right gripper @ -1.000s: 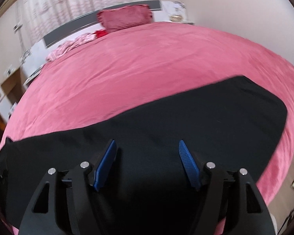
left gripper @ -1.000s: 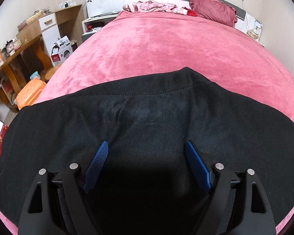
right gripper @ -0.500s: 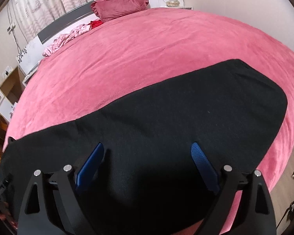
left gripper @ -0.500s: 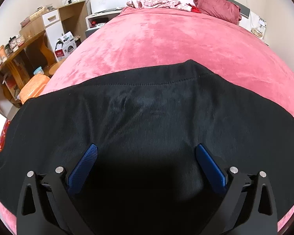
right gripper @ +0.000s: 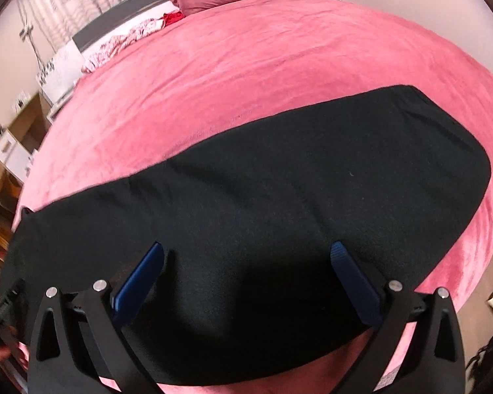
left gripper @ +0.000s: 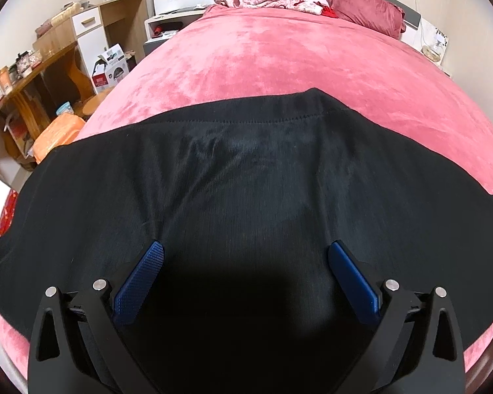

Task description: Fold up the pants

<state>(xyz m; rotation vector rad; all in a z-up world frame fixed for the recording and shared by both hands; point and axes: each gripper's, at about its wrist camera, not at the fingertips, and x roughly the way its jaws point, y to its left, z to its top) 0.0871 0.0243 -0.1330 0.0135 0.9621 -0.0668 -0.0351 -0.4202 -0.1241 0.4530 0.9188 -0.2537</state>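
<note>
Left wrist view shows the black pants (left gripper: 246, 180) spread flat on the pink bed (left gripper: 279, 65), directly under and ahead of the left tool (left gripper: 246, 252), whose jaws stand wide apart with nothing gripped. Its stitched hem runs across ahead of the tool, a detail the other view lacks. Right wrist view shows the right tool (right gripper: 246, 252), its jaws opening over bare cloth, and the rounded far end of the pants (right gripper: 460, 164) off to its right. The fabric looks soft, light and limp, likely to sag and drag; pinching a doubled edge or corner seems the safest hold.
</note>
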